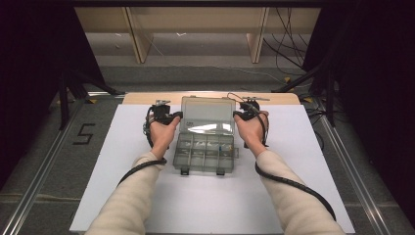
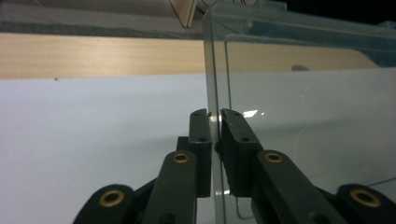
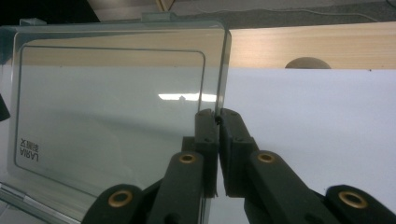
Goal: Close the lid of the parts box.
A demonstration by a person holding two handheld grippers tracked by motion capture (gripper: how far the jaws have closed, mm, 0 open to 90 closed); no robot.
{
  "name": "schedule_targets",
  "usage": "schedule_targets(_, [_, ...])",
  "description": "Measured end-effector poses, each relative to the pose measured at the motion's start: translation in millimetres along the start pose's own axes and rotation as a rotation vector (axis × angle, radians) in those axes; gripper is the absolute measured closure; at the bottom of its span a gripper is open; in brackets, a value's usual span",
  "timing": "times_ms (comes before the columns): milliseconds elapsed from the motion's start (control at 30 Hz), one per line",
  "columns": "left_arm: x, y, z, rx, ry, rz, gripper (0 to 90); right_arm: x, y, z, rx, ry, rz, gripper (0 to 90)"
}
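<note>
White table [image 1: 147, 205], both grippers' fingers pinching clear lid [image 3: 107, 107] edges, "LARIA" printed.

One clear plastic compartment box [image 1: 204, 147] sits on one white rectangular surface [image 1: 147, 196], with one transparent hinged lid [image 1: 207, 113] raised and two dark latches at its front edge. Two black hand-held grippers, left [image 1: 169, 116] and right [image 1: 243, 113], flank it, two jaws each.
</note>
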State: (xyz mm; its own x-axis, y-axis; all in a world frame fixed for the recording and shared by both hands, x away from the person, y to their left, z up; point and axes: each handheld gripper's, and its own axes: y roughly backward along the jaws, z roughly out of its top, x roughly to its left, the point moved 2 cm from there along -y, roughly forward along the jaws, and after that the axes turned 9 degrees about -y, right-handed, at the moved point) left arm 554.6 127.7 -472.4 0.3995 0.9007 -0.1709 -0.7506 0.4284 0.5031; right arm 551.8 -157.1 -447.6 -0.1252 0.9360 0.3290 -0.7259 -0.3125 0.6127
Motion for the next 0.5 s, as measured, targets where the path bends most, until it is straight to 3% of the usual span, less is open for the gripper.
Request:
schedule_targets(33, [1.8,0.1,-0.8,0.018,0.001,-0.004,80.6,0.5,0.0,-0.6,0.001,-0.02,0.008,87.3])
schedule_targets(133, [1.1,-2.6,-1.6,0.013,0.007,-0.024,82.7,-1.4,2.7,-0.7,-0.006,0.021,0.017,87.1])
schedule_targets(167, [-0.4,-2.7,-1.4,0.009,0.015,-0.029,83.5,0.0,4.7,-2.1,0.003,0.0,0.005,87.2])
schedule_targets(200, [-1.9,-2.5,-1.0,0.008,0.021,-0.022,84.9,-2.2,5.0,-2.6,0.0,0.008,0.016,87.3])
schedule_targets(267, [-3.4,-0.2,1.6,0.015,-0.004,-0.008,86.0,-3.9,4.0,-3.0,0.013,-0.007,0.019,87.4])
schedule_targets(333, [-3.2,2.0,-0.2,0.041,-0.001,-0.001,86.8,-3.4,3.0,-6.0,-0.014,0.009,0.012,87.6])
schedule_targets(400, [-4.8,3.7,-1.0,0.047,-0.032,0.01,87.2,-2.0,3.3,-8.4,-0.024,0.03,0.012,87.5])
schedule_targets(433, [-5.8,4.8,-0.7,0.035,-0.028,0.01,87.4,-0.9,4.5,-8.2,-0.008,0.009,0.013,87.8])
schedule_targets(500, [-7.3,7.4,0.0,0.041,-0.04,0.024,87.5,-1.4,4.8,-7.0,-0.009,0.011,0.018,87.8])
